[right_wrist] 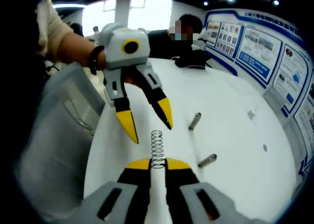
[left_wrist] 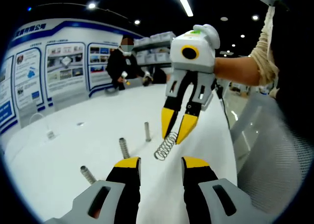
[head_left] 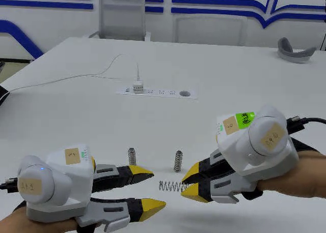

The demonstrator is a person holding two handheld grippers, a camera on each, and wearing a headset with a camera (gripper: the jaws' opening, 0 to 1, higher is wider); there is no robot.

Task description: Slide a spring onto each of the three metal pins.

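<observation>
1. Head view.
   - The matte white tabletop (head_left: 61,115) is wide.
   - A flat white power strip (head_left: 155,92) lies mid-table with a small white plug block (head_left: 137,87) seated in it. A thin white cable (head_left: 66,80) trails off to the left.
   - A grey mesh chair (head_left: 122,16) stands at the far edge, and a grey curved band (head_left: 296,50) lies far right. The white wall has blue stripes (head_left: 219,8).
   - Near the front stand two short upright steel pins wrapped in coils: a sleeved pin (head_left: 132,156) and a second sleeved pin (head_left: 178,161).
   - The white left gripper (head_left: 150,190) is low on the left, its yellow-tipped jaws spread apart.
   - The white right gripper (head_left: 187,183) pinches one end of a loose steel coil spring (head_left: 170,185). The spring lies roughly level between the two grippers. Cannot tell whether it touches the table.

2. Left gripper view.
   - The left gripper (left_wrist: 162,162) has its own jaws wide apart.
   - Opposite, the right gripper (left_wrist: 177,128) nips the spring (left_wrist: 166,146), which hangs towards the tabletop.
   - The pins stand in a row: a sleeved pin (left_wrist: 88,174), another sleeved pin (left_wrist: 124,148), then a smooth bare metal pin (left_wrist: 147,132) near the right gripper's tips.
   - Blue-framed wall posters (left_wrist: 64,67) hang on the left, and a standing person (left_wrist: 122,62) is at the table's far end.

3. Right gripper view.
   - The right gripper (right_wrist: 157,165) has its own jaws pressed onto the spring's base. The spring (right_wrist: 157,145) points at the left gripper (right_wrist: 148,122), whose tips are splayed.
   - Sleeved pins stand to the right (right_wrist: 195,121) (right_wrist: 207,160).
   - The mesh chair back (right_wrist: 64,116) is on the left and the posters (right_wrist: 274,57) are on the right.
</observation>
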